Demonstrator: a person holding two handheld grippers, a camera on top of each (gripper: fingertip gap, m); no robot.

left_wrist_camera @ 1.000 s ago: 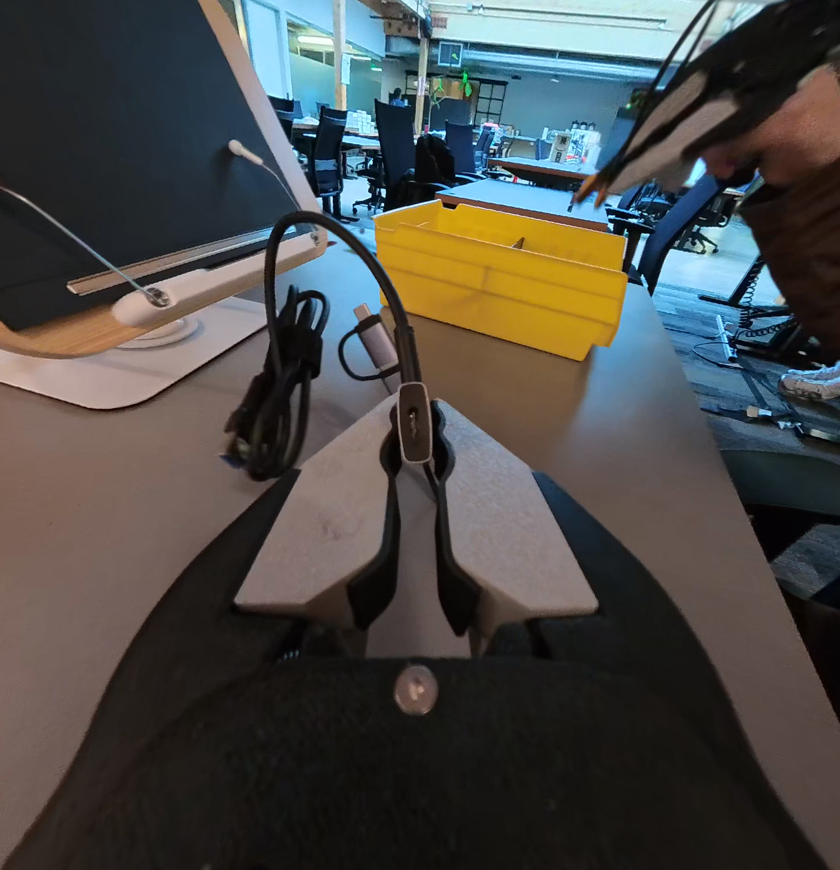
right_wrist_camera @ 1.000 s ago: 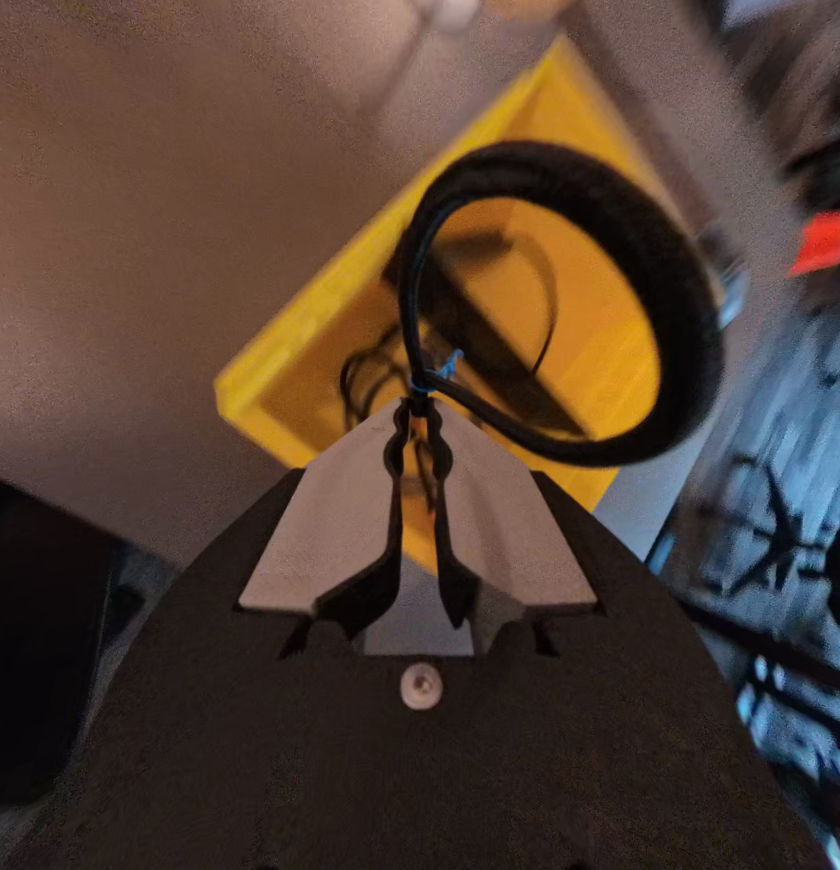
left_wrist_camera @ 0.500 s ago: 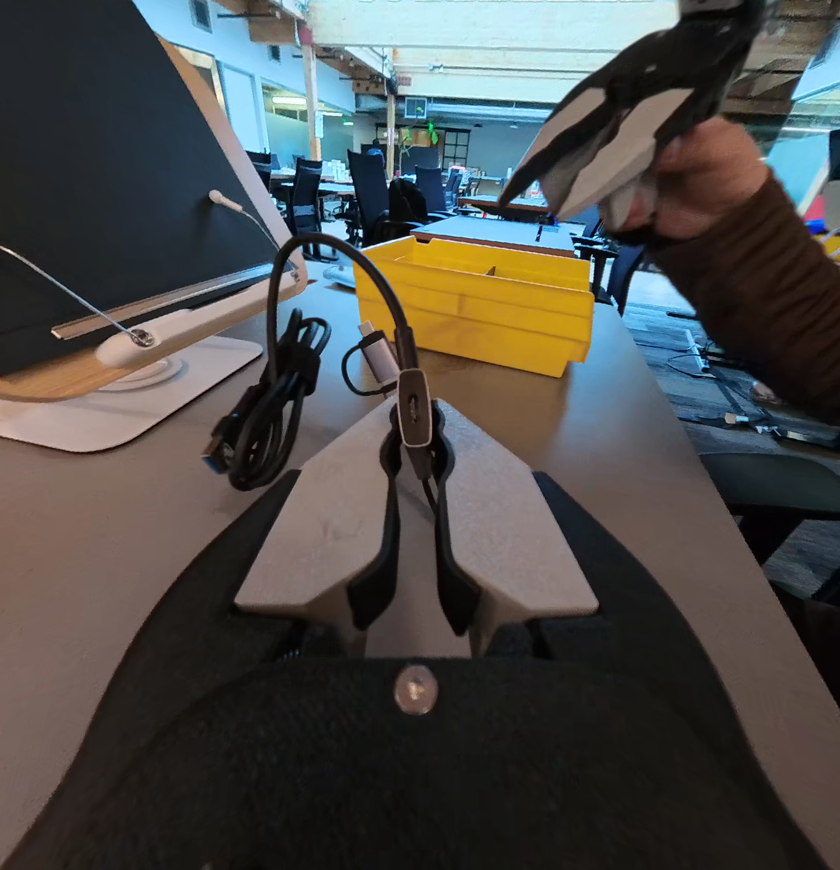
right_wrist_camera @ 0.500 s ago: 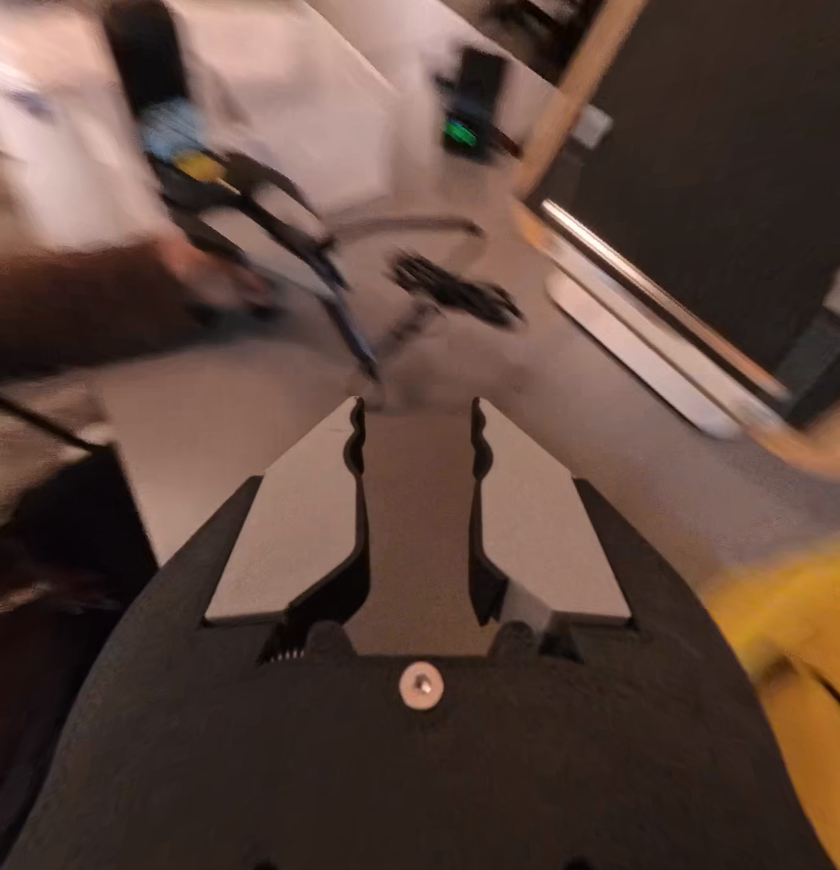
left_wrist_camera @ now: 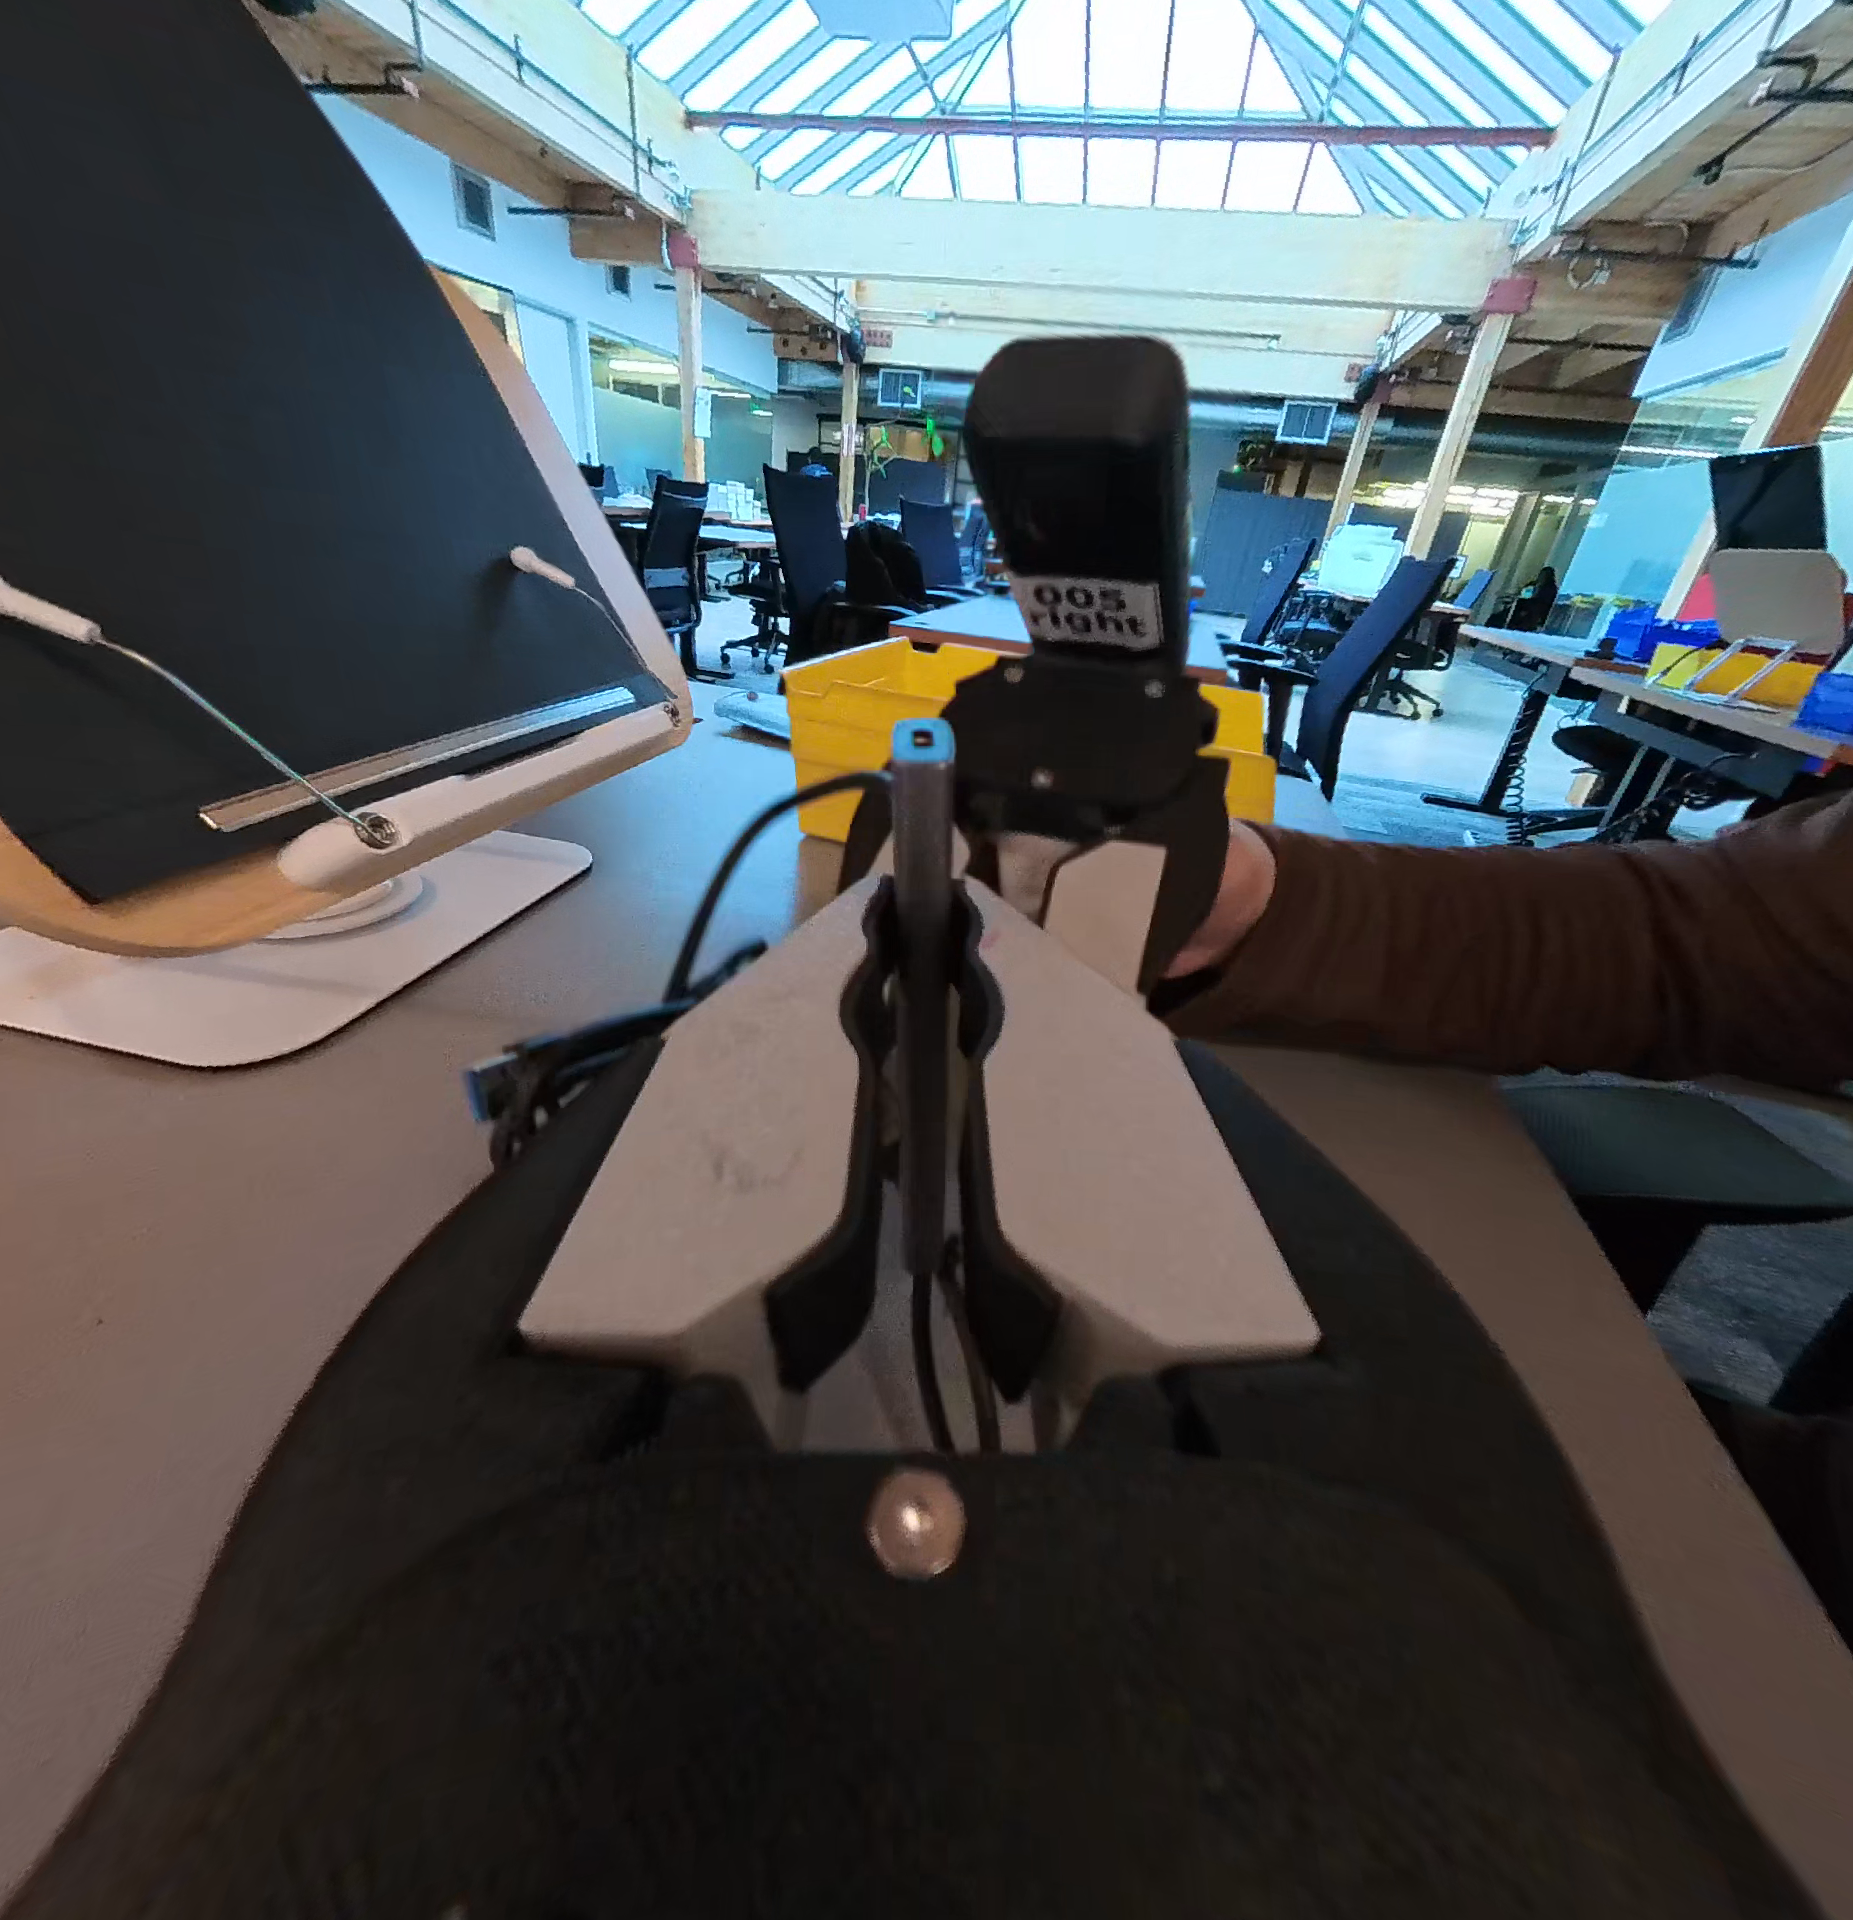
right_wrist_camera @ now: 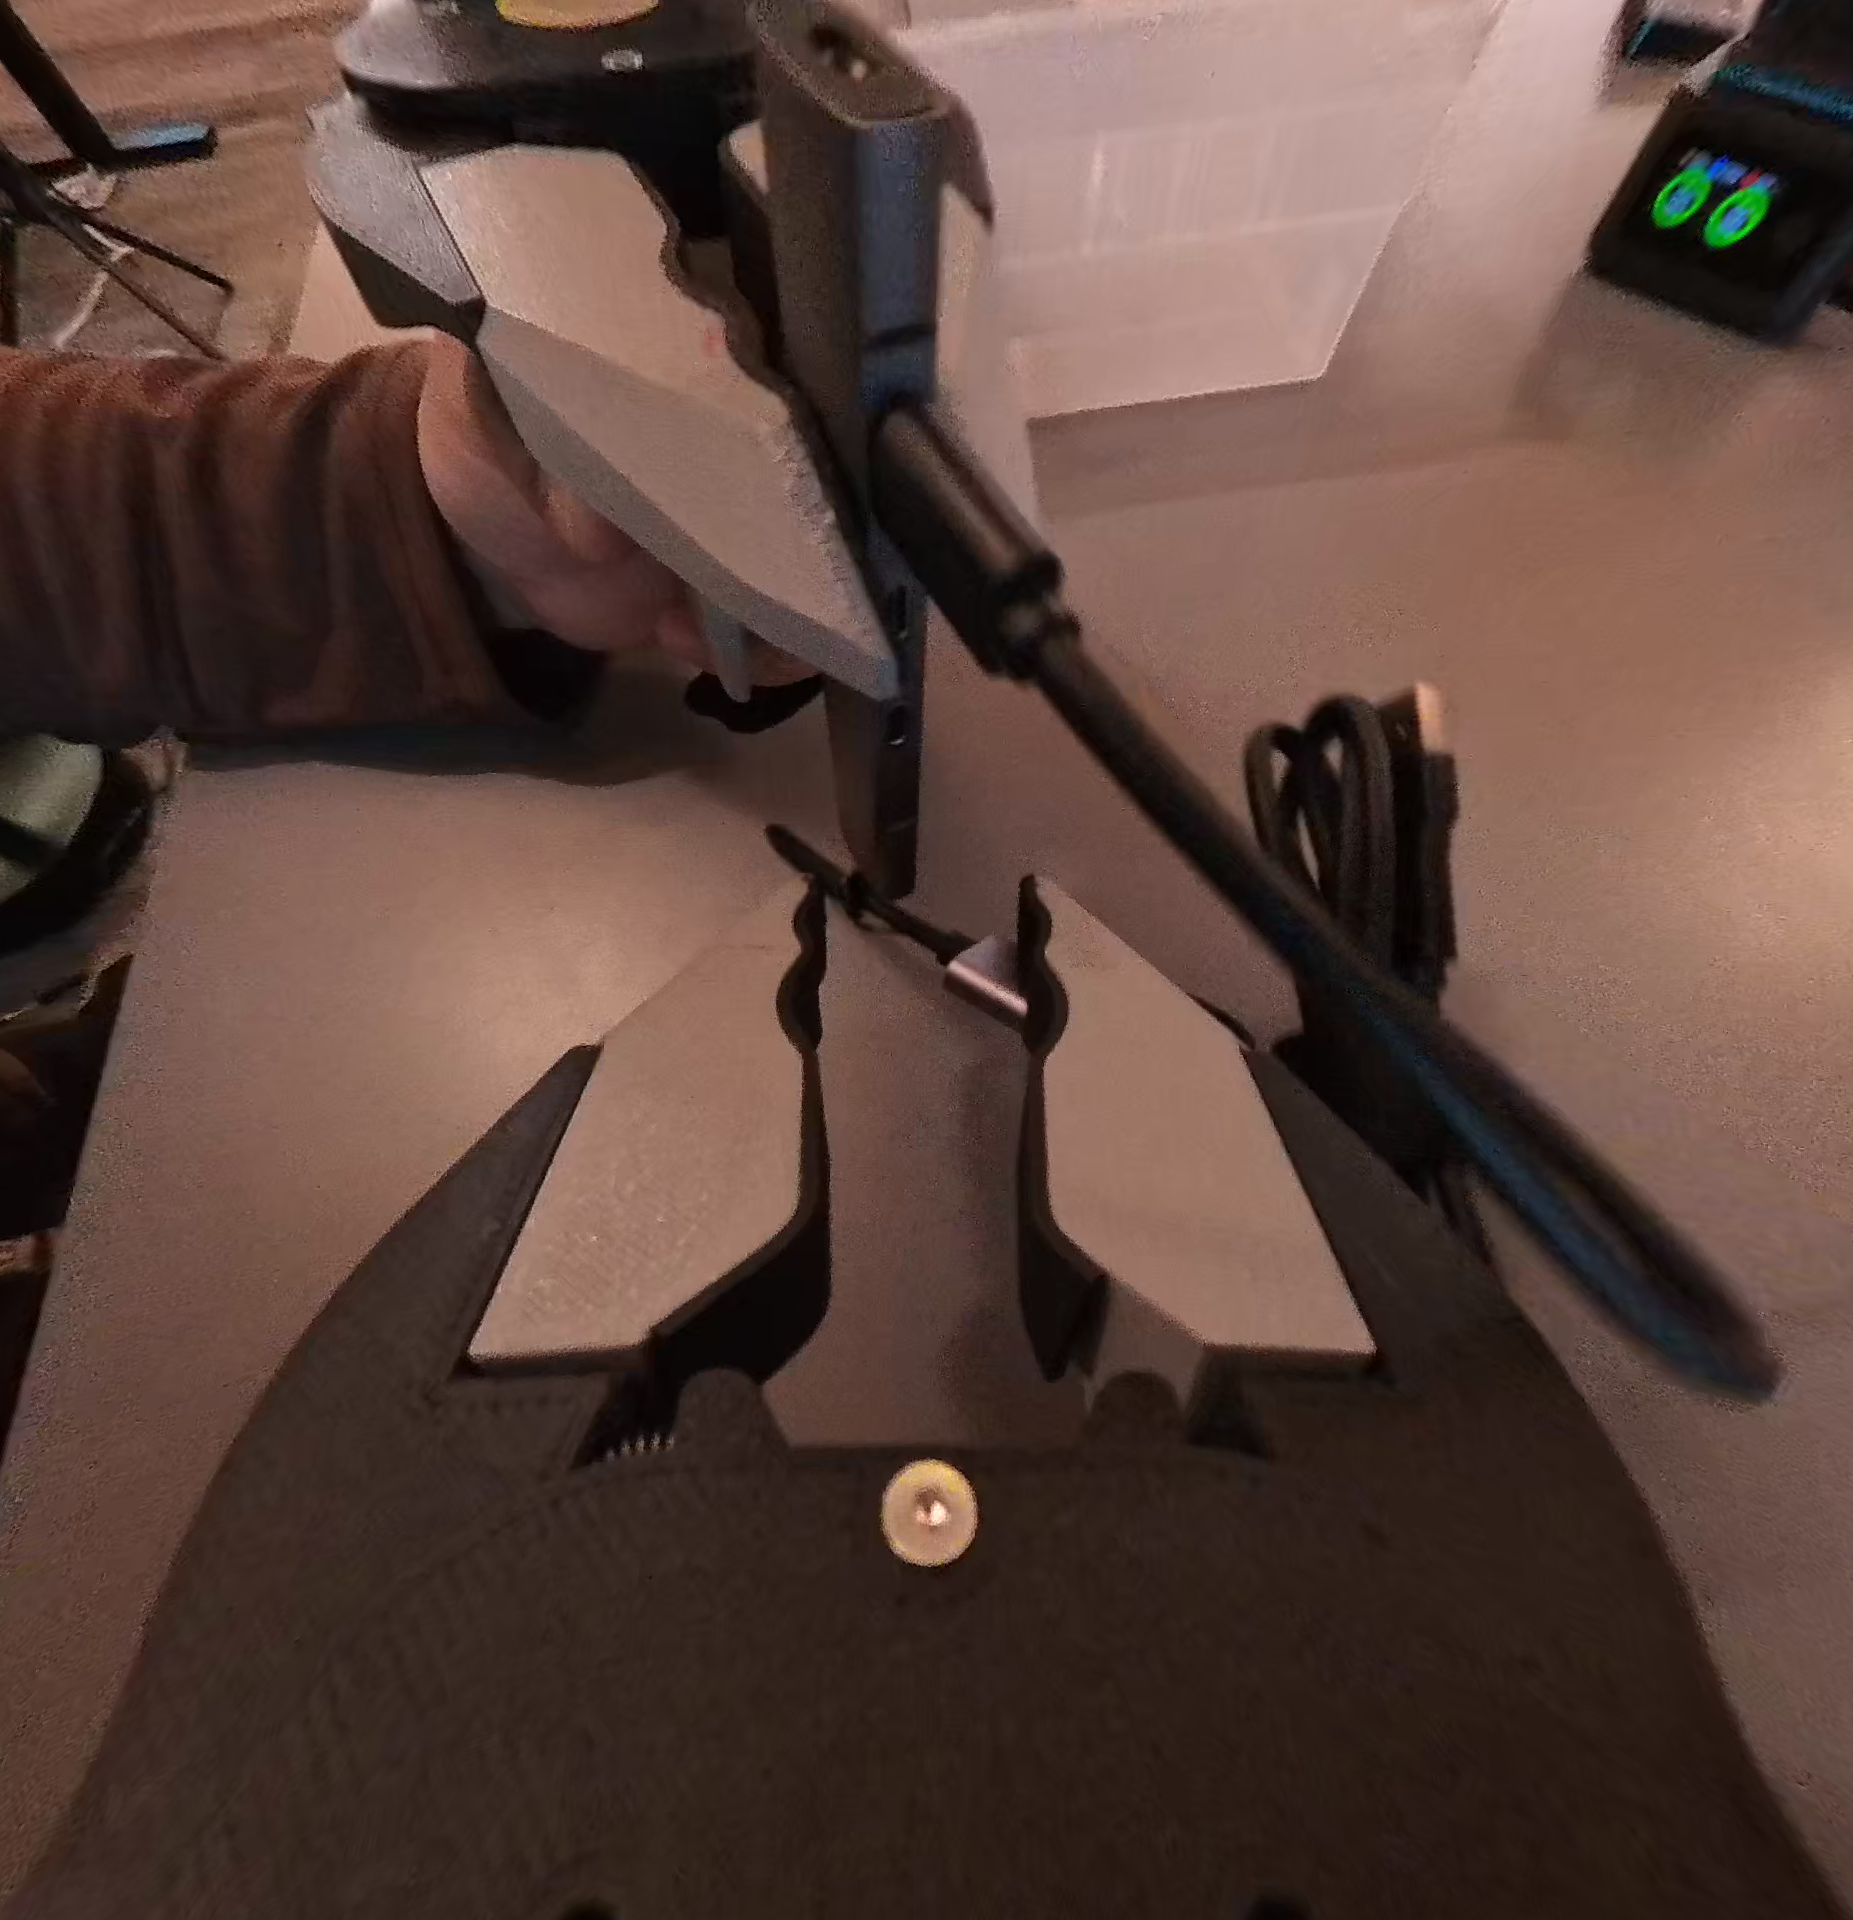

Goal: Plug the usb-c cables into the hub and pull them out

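My left gripper (left_wrist_camera: pixel 922 894) is shut on the slim grey hub (left_wrist_camera: pixel 922 831) and holds it upright, edge-on, above the table. In the right wrist view the hub (right_wrist_camera: pixel 870 499) hangs from the left gripper (right_wrist_camera: pixel 870 623), and its thick black cable (right_wrist_camera: pixel 1213 883) runs down to the right. My right gripper (right_wrist_camera: pixel 920 904) is open just below the hub's lower end. A small silver USB-C plug (right_wrist_camera: pixel 989 982) on a thin black lead lies between its fingers, close to the right finger. The right gripper (left_wrist_camera: pixel 1057 894) faces me just behind the hub.
A coiled black cable bundle (right_wrist_camera: pixel 1348 831) lies on the grey table (right_wrist_camera: pixel 382 987), and shows left of my left gripper (left_wrist_camera: pixel 589 1049). A yellow bin (left_wrist_camera: pixel 849 717) stands behind. A tablet stand (left_wrist_camera: pixel 278 520) is at the left. A small device with a green screen (right_wrist_camera: pixel 1732 208) is far right. Across from one pair of fingers to the other is roughly 8 cm.
My right gripper let go of a black cable loop over the yellow bin, opened, and swung down to the hub. My left gripper turned the hub upright.
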